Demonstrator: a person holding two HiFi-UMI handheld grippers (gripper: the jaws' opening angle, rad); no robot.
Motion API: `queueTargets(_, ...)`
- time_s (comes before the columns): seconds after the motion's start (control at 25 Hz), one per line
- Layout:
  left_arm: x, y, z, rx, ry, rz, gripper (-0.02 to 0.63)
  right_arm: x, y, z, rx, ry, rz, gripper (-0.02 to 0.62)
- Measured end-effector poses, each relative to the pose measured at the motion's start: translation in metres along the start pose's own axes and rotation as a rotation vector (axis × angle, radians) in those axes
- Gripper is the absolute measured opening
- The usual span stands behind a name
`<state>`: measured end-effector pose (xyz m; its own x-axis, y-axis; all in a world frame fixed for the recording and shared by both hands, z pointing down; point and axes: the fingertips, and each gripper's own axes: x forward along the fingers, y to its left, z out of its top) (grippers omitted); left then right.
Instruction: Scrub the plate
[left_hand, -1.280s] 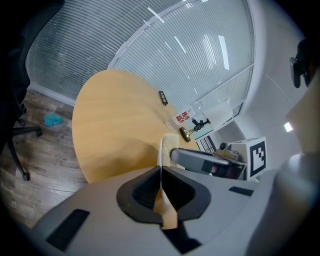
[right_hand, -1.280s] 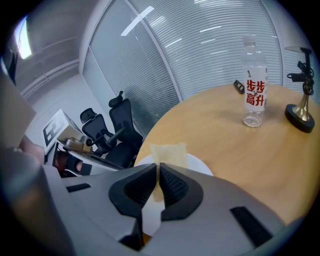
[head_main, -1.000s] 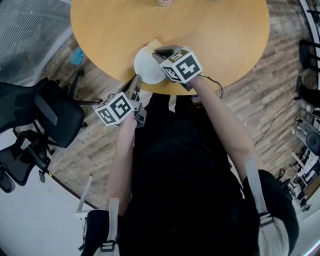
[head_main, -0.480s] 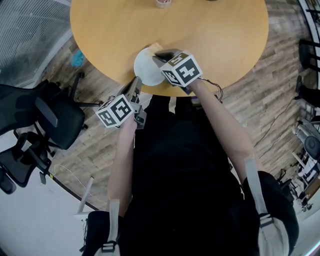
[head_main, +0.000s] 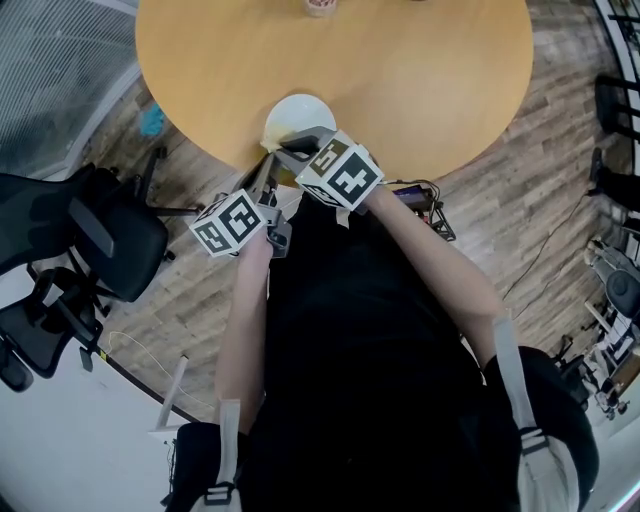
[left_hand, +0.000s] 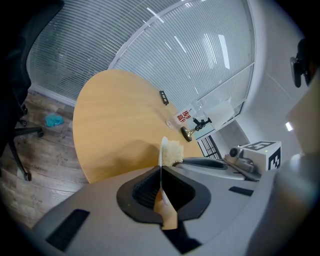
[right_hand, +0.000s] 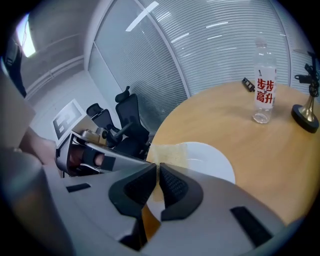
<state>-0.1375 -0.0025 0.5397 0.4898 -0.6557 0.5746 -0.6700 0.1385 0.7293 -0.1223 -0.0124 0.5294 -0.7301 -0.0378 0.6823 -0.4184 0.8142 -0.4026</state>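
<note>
A white plate (head_main: 298, 116) lies at the near edge of the round wooden table (head_main: 420, 70). My left gripper (head_main: 267, 170) is shut on the plate's near rim, which the left gripper view shows edge-on as the plate (left_hand: 162, 150) between the jaws of the left gripper (left_hand: 161, 172). My right gripper (head_main: 287, 150) is shut on a pale yellow sponge (right_hand: 167, 152) and holds it on the near left part of the plate (right_hand: 207, 159). In its own view the right gripper (right_hand: 157, 167) has the jaws almost touching. The sponge (left_hand: 173, 151) sits against the plate's face.
A clear water bottle (right_hand: 263, 90) with a red label stands at the table's far side, beside a small brass-footed stand (right_hand: 306, 112) and a small dark object (right_hand: 247, 84). A black office chair (head_main: 80, 240) stands to the left on the wood floor.
My right gripper has drawn the sponge back across the plate toward me and to the left. The left gripper has kept its hold on the rim.
</note>
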Motion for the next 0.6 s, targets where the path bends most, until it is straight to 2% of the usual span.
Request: queueTargets(0.6, -0.002, 0.004, 0.0, -0.002, -0.001, 0.01, 0.023, -0.023, -0.081, -0.064, 0.045, 0.147, -0.156, 0.029)
